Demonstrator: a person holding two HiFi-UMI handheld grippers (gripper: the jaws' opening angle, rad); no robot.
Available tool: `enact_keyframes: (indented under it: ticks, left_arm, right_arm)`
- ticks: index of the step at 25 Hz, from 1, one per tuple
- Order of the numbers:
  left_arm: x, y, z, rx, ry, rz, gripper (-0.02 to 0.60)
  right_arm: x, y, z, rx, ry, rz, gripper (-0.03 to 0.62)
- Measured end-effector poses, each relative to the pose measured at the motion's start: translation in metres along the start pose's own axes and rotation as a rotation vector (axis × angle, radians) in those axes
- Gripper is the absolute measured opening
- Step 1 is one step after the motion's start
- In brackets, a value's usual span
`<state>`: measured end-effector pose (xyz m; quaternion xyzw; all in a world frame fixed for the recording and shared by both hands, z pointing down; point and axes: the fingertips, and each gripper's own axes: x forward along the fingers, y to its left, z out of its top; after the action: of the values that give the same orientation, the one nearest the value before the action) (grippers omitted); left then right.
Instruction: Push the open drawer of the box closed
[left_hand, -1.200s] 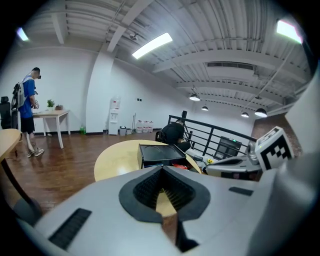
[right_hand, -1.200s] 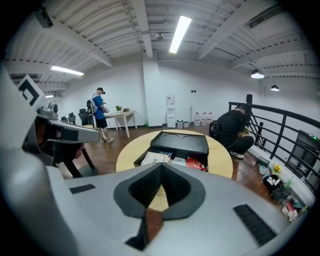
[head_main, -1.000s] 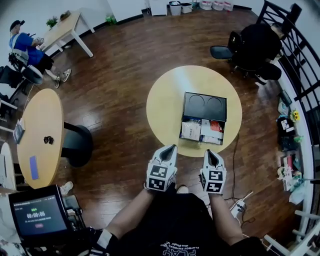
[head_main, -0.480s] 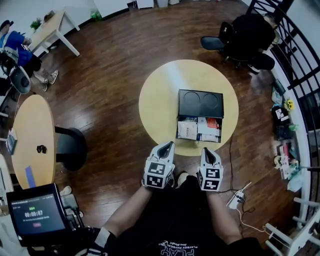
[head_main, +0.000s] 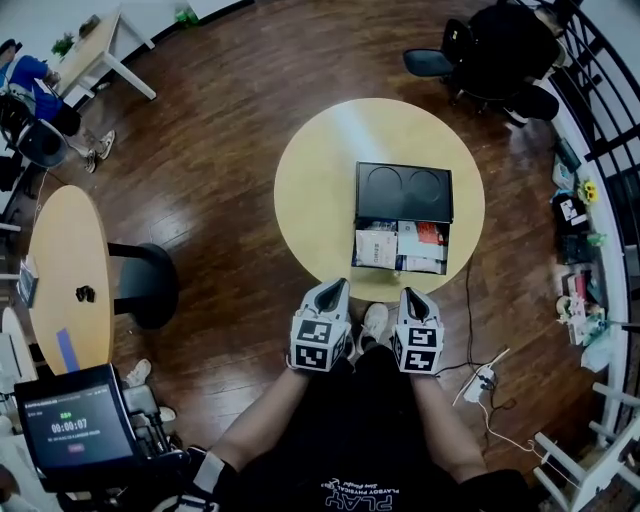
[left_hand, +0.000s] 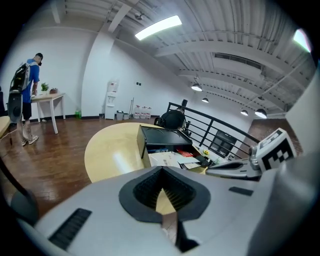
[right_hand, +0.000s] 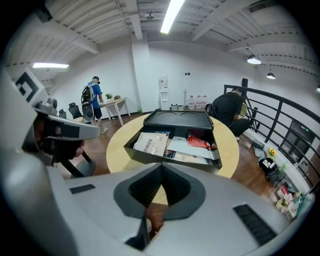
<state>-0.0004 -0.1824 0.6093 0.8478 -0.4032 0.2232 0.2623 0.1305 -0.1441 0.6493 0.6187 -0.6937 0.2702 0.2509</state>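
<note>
the round pale wood table (head_main: 315, 190) is the biggest thing under me, smooth and matte, on a dark plank floor. the box (head_main: 403, 192) sits right of the table's middle, a black rectangular plastic case with two round recesses moulded into its lid. its drawer (right_hand: 150, 156) is pulled out toward the table's near edge, a shallow black tray with a straight front wall, and that wall stops just short of the edge. the drawer's long axis runs left to right across me, so i judge the push has to go straight away from me, square into that front wall.

both grippers hang off the table, short of its near edge. the right gripper (head_main: 412, 294) is the nearer one and lines up with the front wall; the left gripper (head_main: 337, 286) points at bare table just left of the drawer. each is grey hard plastic with ribbed dark pads, tips pressed together, nothing between them.

inside lie flat white booklets (head_main: 380, 250) and a small red packet (head_main: 430, 233), all below the rim as far as i can tell
</note>
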Motion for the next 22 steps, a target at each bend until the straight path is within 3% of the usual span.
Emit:
enact_keyframes:
  ticks: [7,15,22]
  left_arm:
    - [0.017,-0.011,-0.039,-0.021,0.066,0.001,-0.004]
    - [0.018,-0.012,-0.044,-0.037,0.083,0.013,-0.003]
    - [0.016,-0.012,-0.05,-0.045,0.101,0.01,-0.003]
  right_arm:
    - [0.039,-0.007,-0.029,0.062,0.043,0.008,0.005]
    - [0.051,-0.008,-0.03,0.046,0.07,-0.009,0.01]
    - [0.066,-0.006,-0.032,0.037,0.107,0.009,0.06]
